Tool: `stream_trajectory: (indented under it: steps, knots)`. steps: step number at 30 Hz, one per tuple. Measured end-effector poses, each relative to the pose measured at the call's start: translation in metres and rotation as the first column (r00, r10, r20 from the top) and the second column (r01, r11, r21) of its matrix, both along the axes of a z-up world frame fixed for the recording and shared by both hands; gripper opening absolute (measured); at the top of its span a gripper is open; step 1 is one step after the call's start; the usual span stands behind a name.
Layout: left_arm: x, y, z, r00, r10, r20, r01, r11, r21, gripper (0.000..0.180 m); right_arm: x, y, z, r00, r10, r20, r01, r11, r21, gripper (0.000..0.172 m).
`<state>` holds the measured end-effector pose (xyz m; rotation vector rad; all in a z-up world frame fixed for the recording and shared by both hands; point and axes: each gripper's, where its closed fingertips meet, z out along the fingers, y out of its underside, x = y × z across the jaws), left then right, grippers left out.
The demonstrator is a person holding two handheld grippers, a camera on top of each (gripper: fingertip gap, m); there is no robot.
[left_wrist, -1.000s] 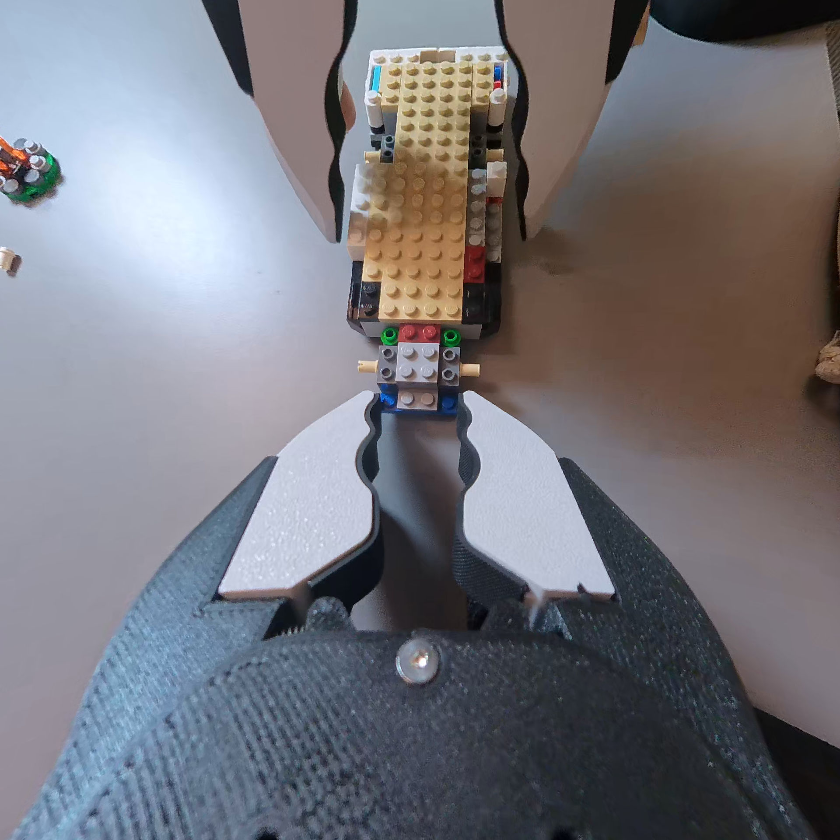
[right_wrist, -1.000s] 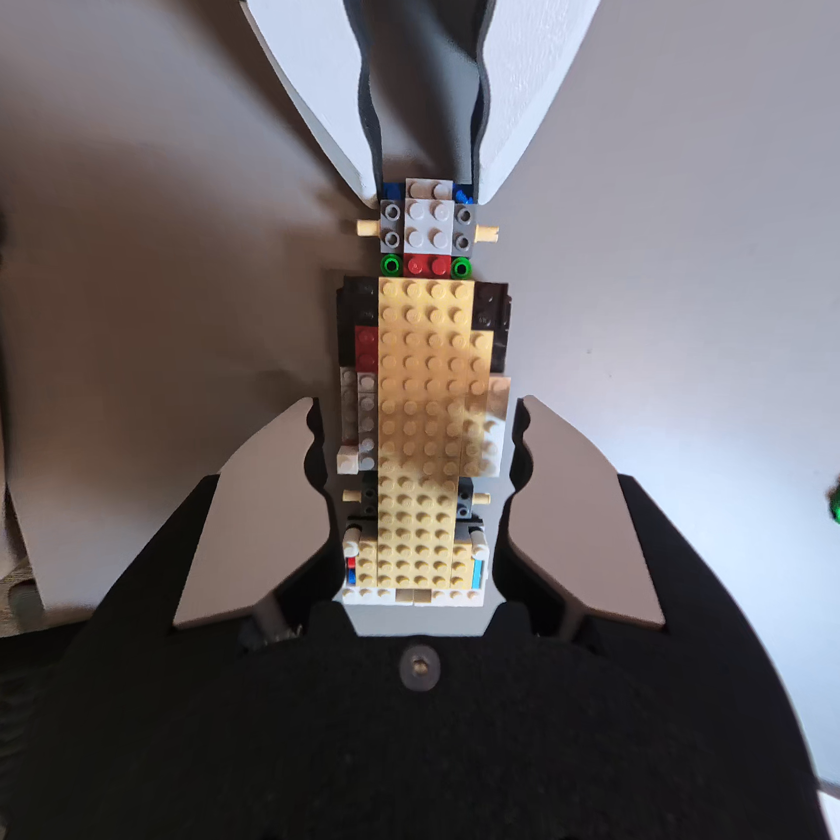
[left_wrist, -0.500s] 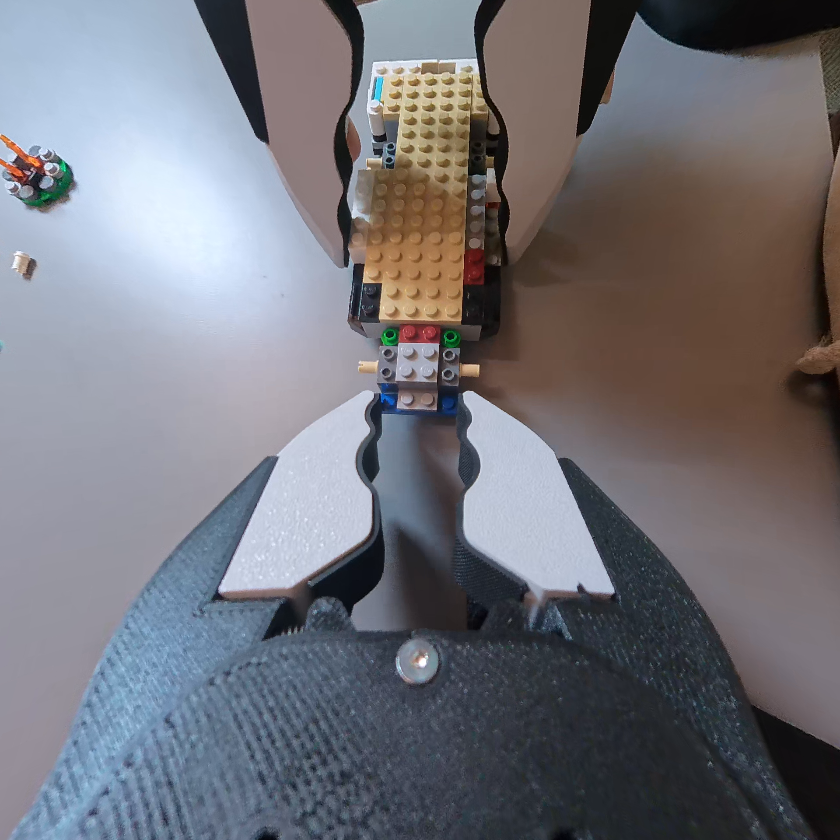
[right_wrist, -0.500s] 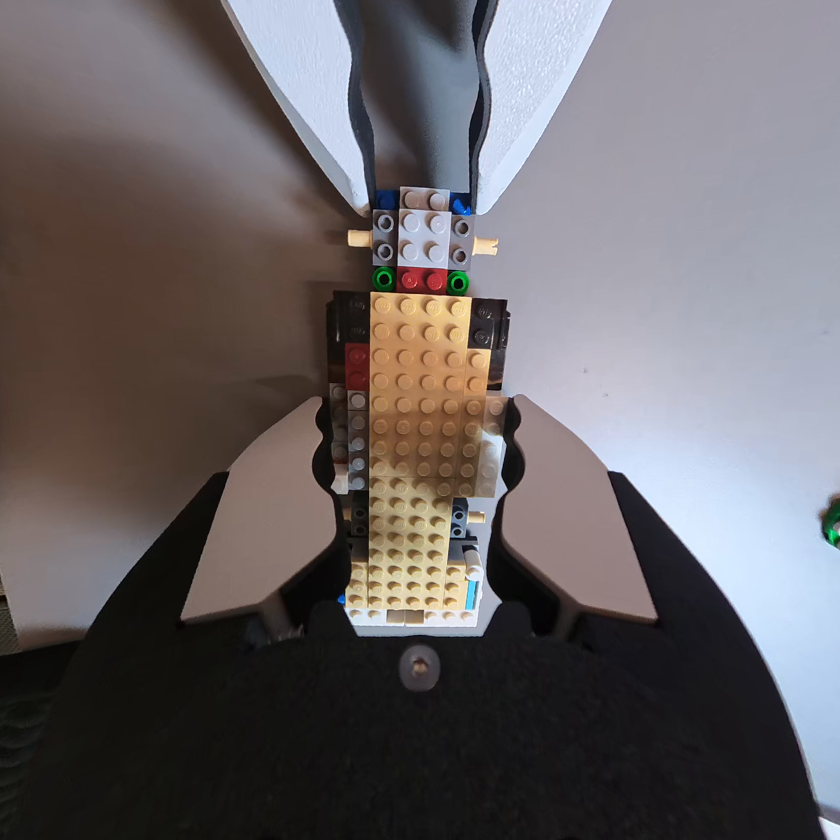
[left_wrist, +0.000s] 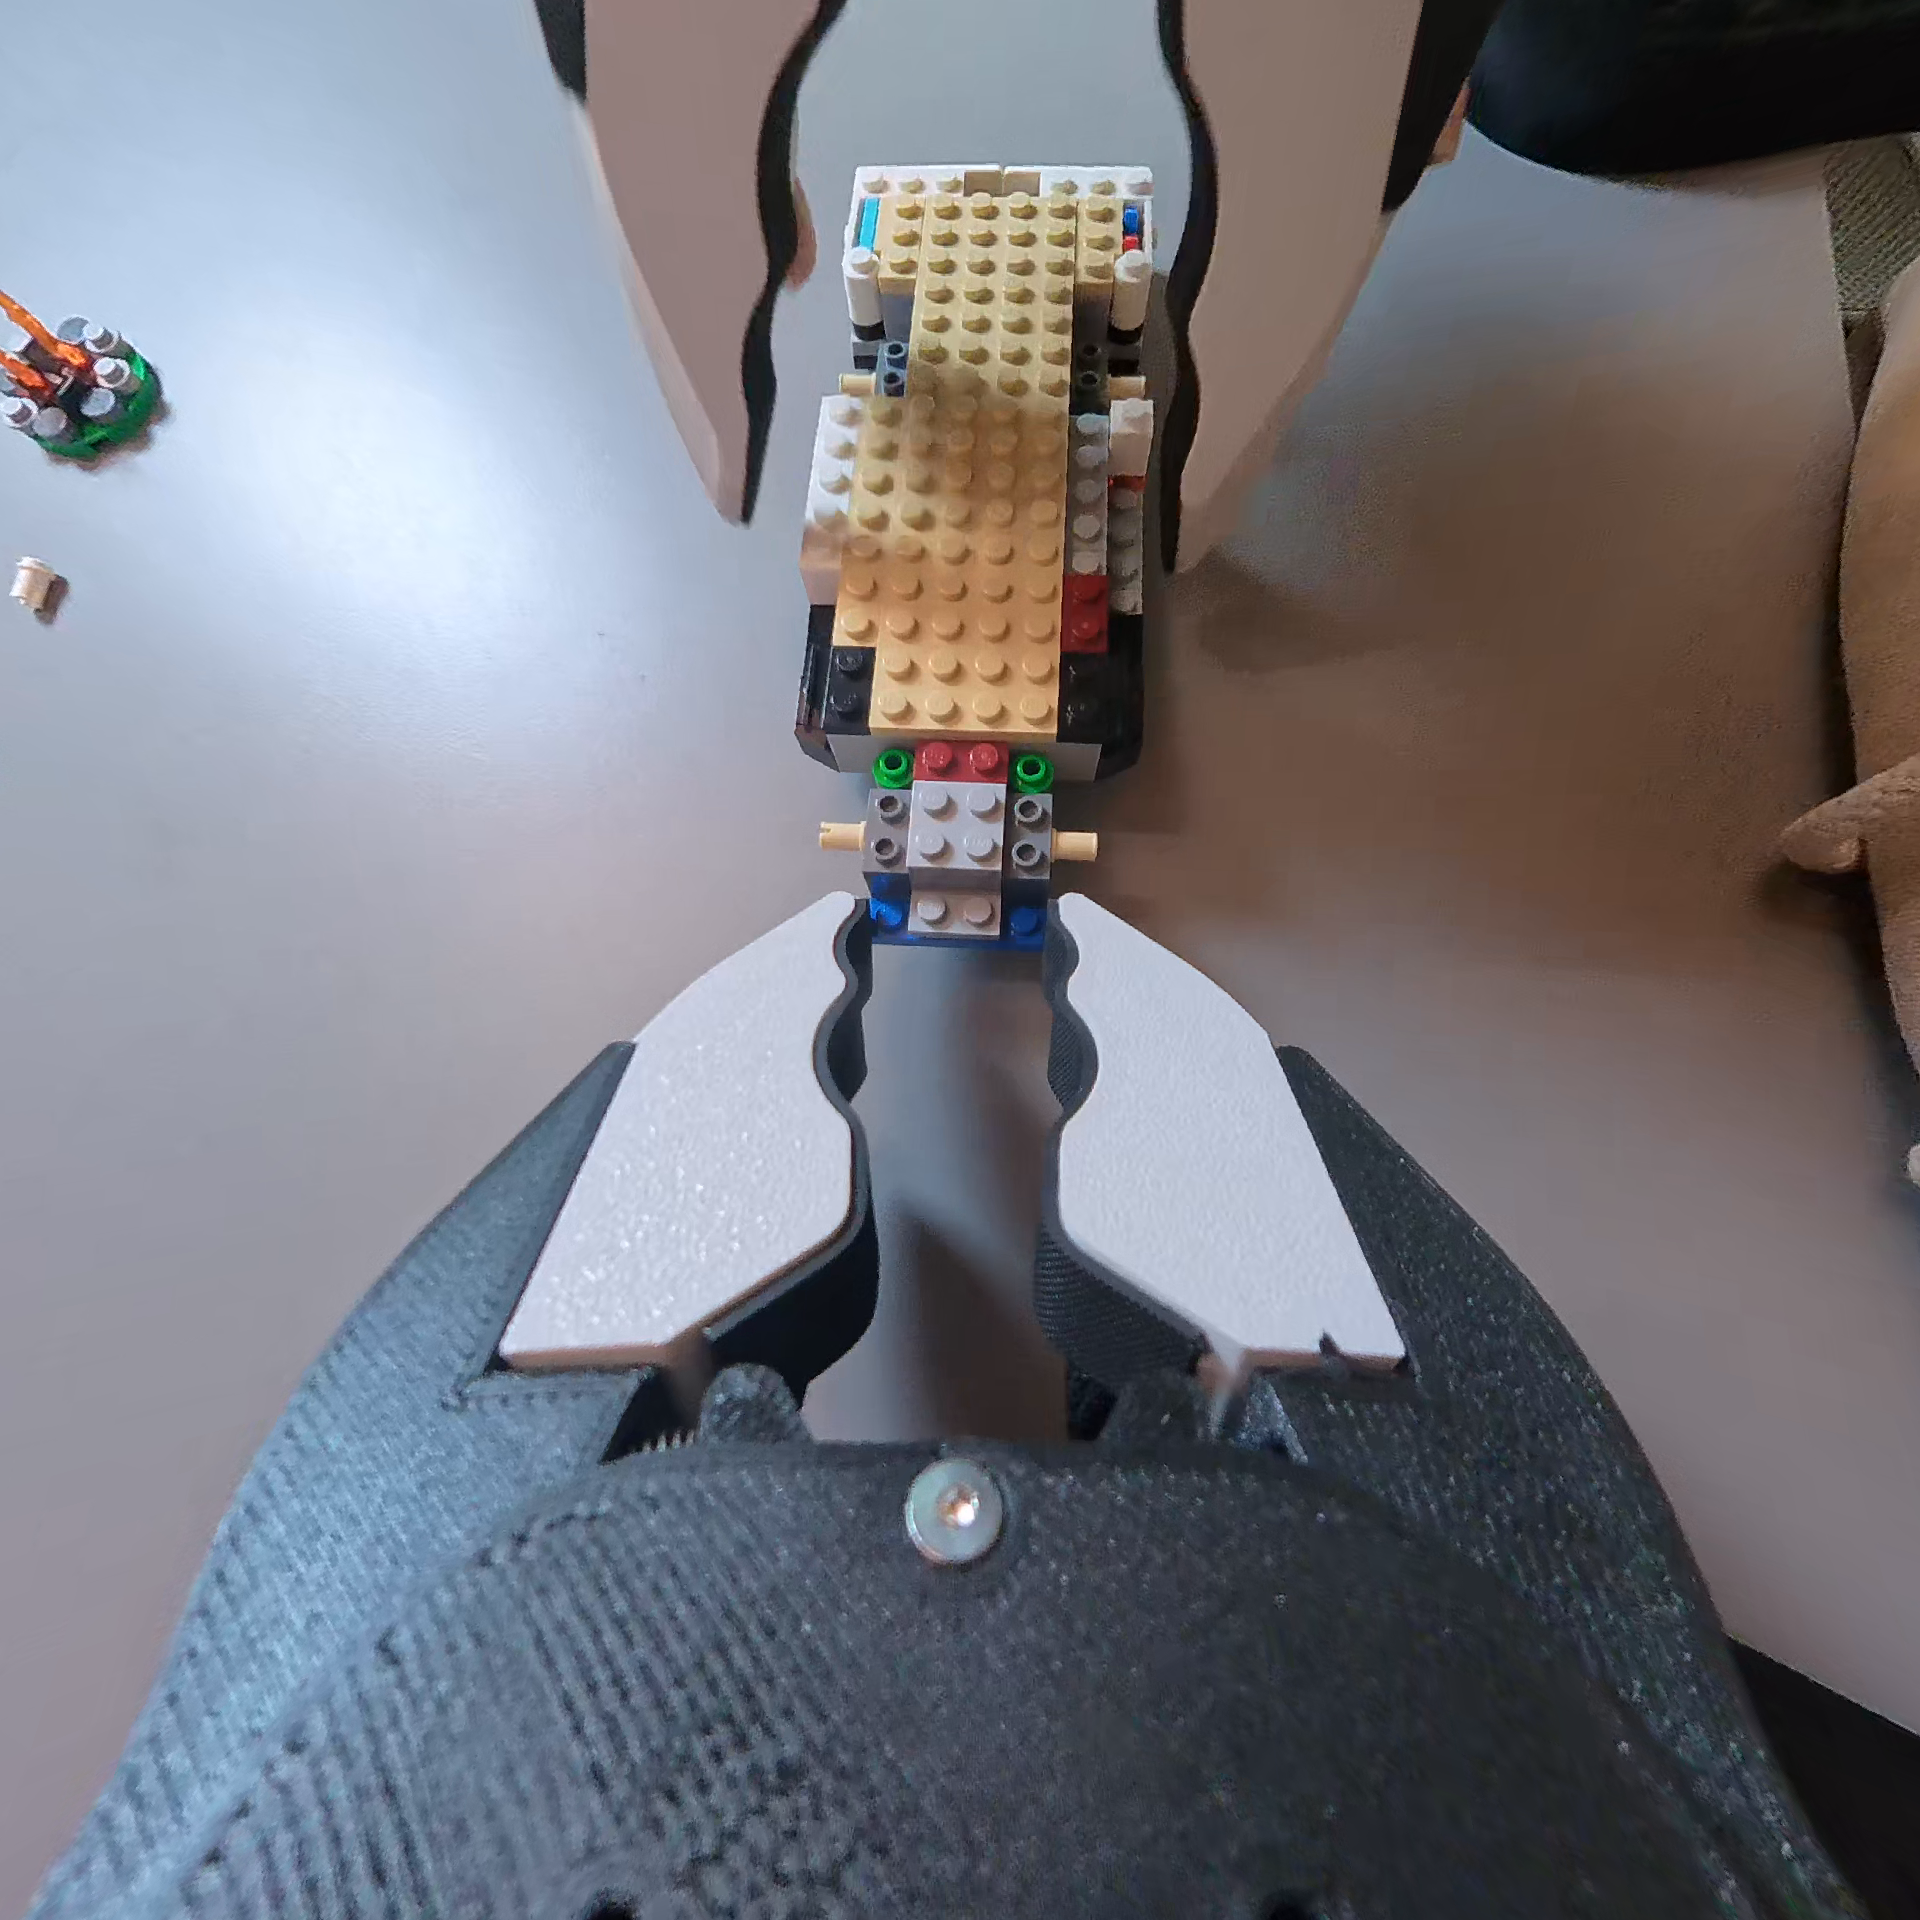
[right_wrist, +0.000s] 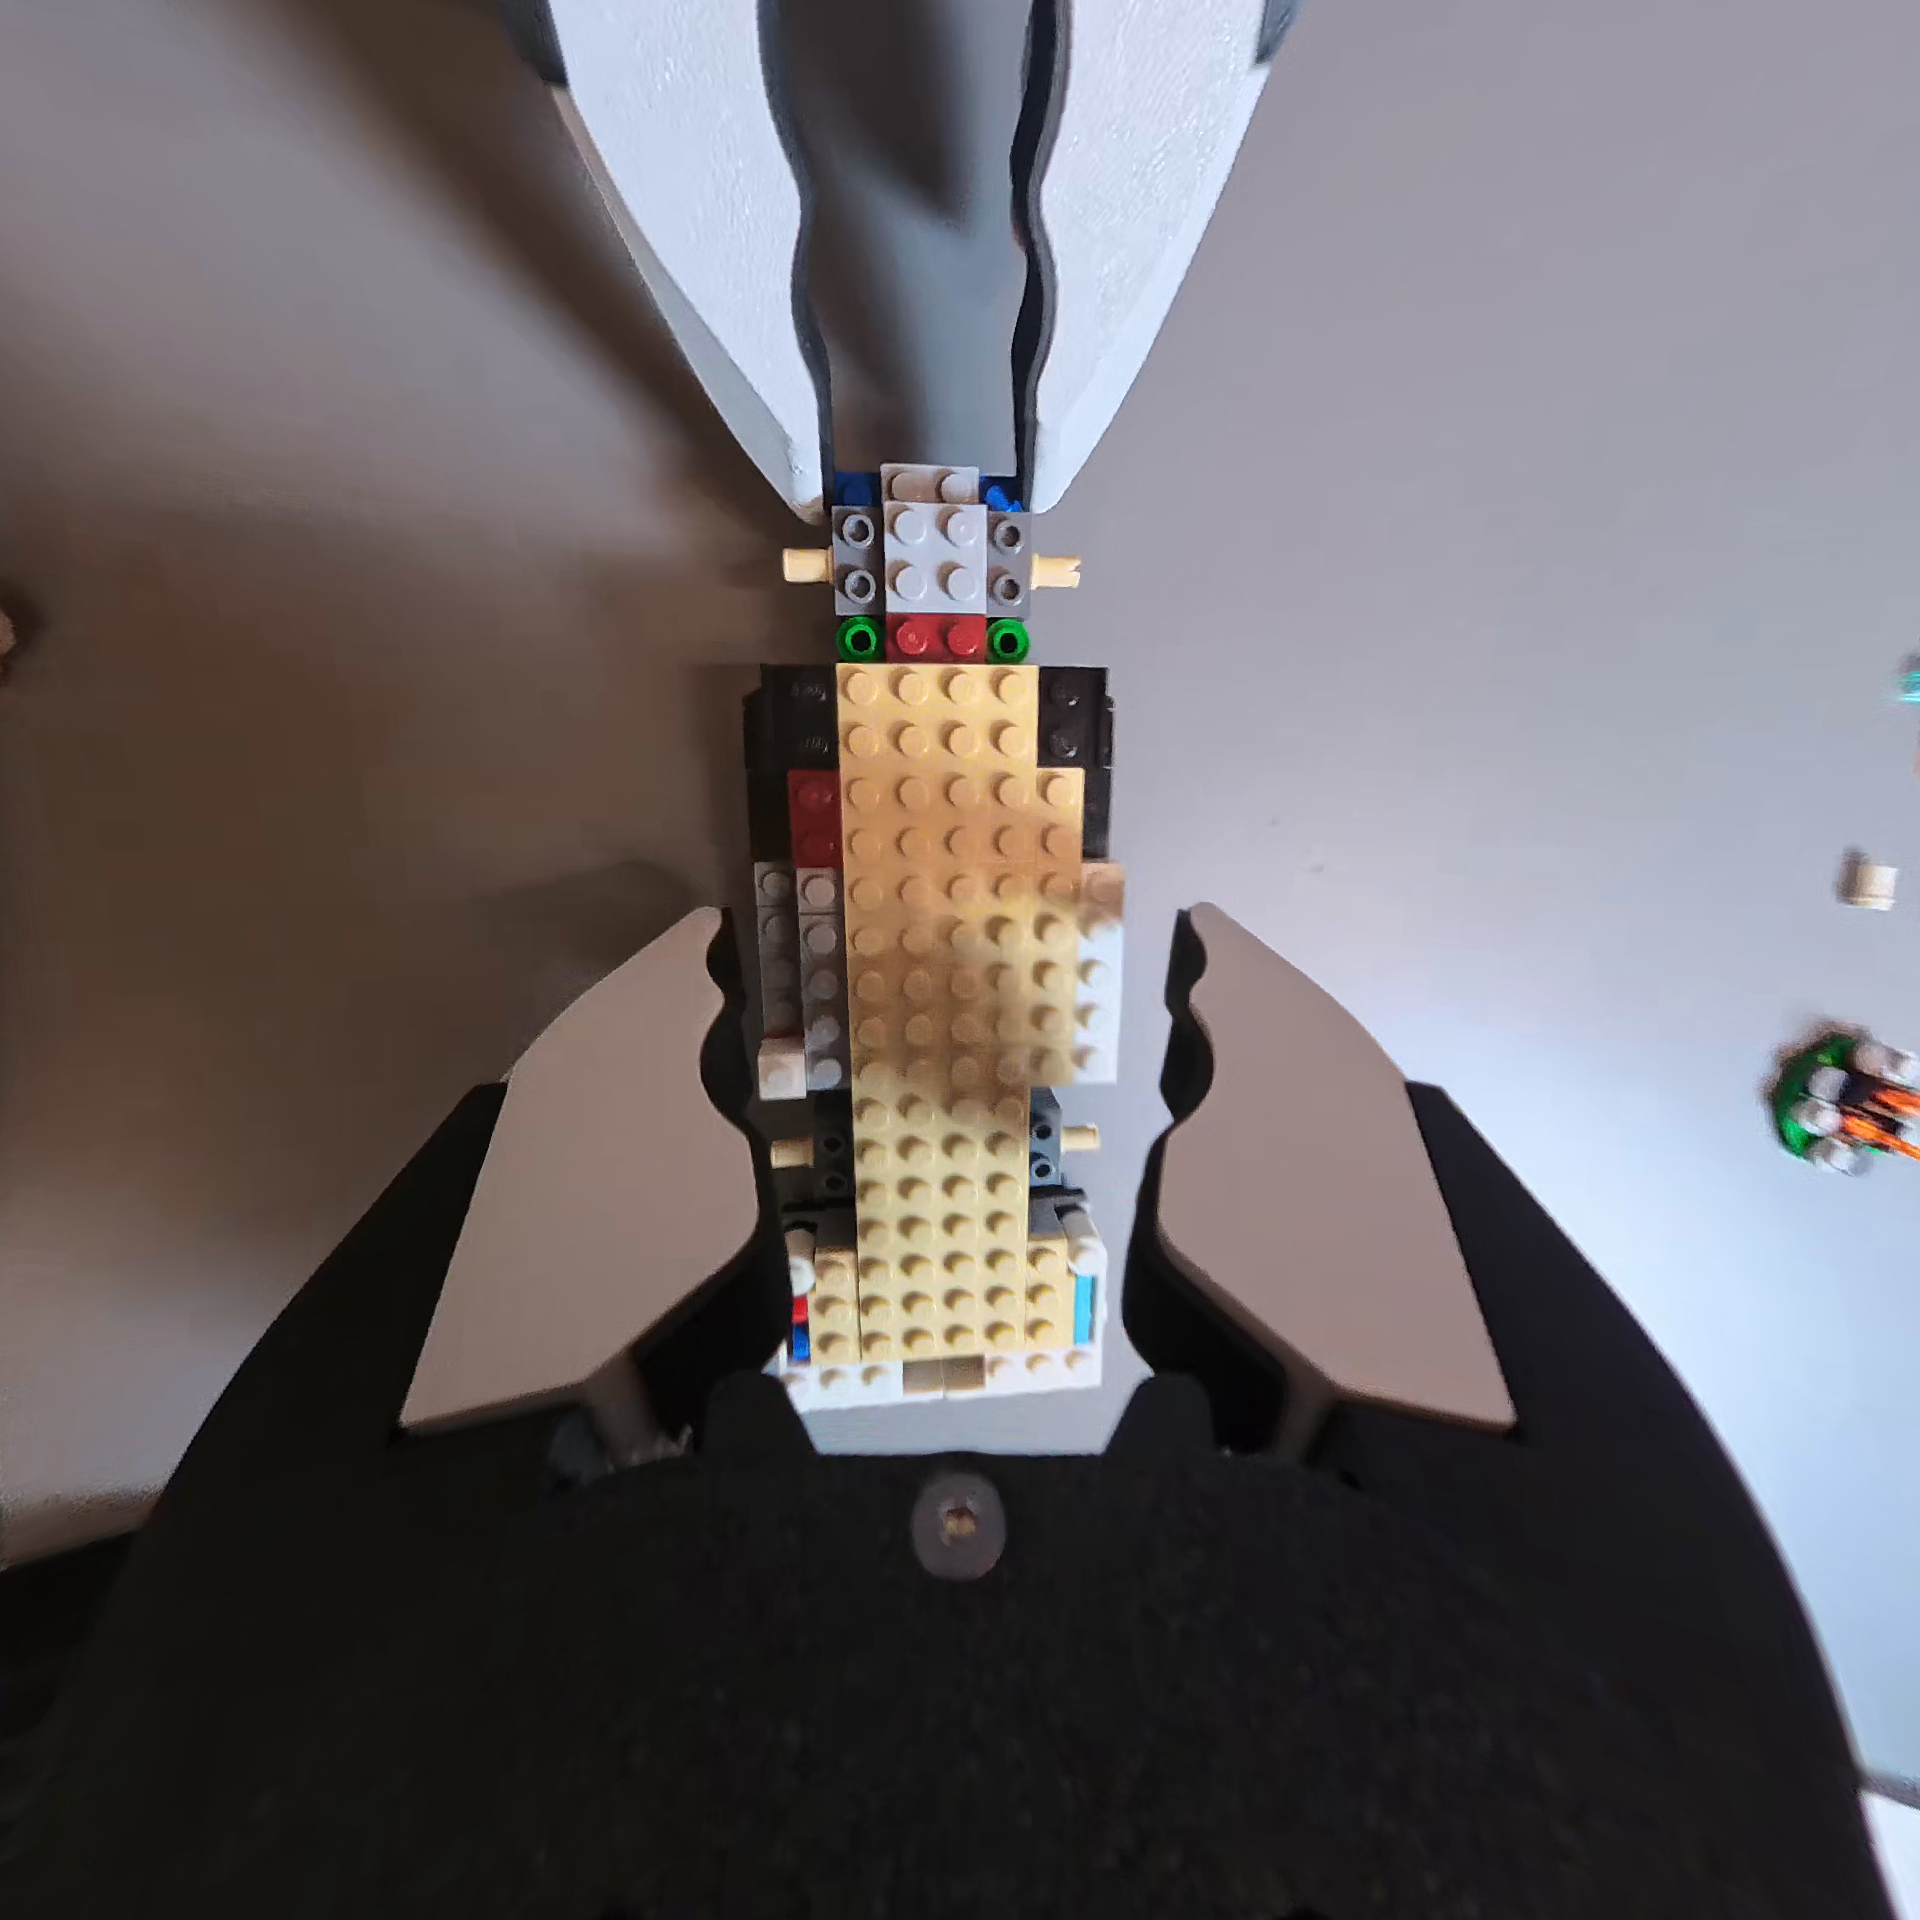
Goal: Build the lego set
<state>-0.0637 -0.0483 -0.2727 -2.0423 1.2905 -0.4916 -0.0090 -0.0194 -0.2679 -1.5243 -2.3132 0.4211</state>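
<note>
A long brick model with a tan studded top lies on the grey table. It also shows in the right wrist view. My left gripper is shut on the model's narrow end, its pads pressing the blue plate from both sides. The right wrist view shows this grasp from the far side. My right gripper is open and straddles the model's wide end. Its right pad stands clear of the bricks and its left pad is close beside them. It also shows in the left wrist view.
A small green round piece with orange parts and a small beige cylinder lie off to the side; both show in the right wrist view. A tan soft object sits at the table's right edge. My hands' fingertips stand some 7 centimetres from each other.
My right gripper's fingers narrowed toward the model half a second ago and have spread apart again. My left gripper has kept its grip on the blue end.
</note>
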Motion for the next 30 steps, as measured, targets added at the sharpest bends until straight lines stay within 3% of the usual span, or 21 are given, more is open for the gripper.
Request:
stream_trajectory:
  steps: [8,12,19,25,30]
  knots:
    - [0.002,-0.001,0.0,1.0,0.003,0.011,-0.002,1.0,-0.02,0.031,0.014,-0.022,0.018,0.942,-0.144,-0.304,0.184,0.977,0.106,0.076]
    - [0.005,-0.001,0.0,1.0,0.0,-0.001,0.0,1.0,-0.025,0.031,0.009,-0.028,0.012,0.916,-0.12,-0.382,0.236,0.932,0.274,0.073]
    - [0.011,-0.002,0.001,0.999,0.011,-0.034,-0.012,0.999,-0.032,0.031,-0.02,-0.033,0.008,0.935,0.036,-0.354,0.186,0.799,0.572,0.064]
    - [0.015,-0.002,0.005,0.999,0.023,-0.029,-0.025,0.999,-0.042,0.031,-0.04,-0.029,0.008,0.946,0.057,-0.318,0.184,0.715,0.674,0.058]
    - [0.018,-0.003,0.013,0.999,0.017,-0.03,-0.017,1.0,-0.026,0.031,-0.04,-0.021,0.004,0.954,0.045,-0.297,0.195,0.661,0.725,0.038]
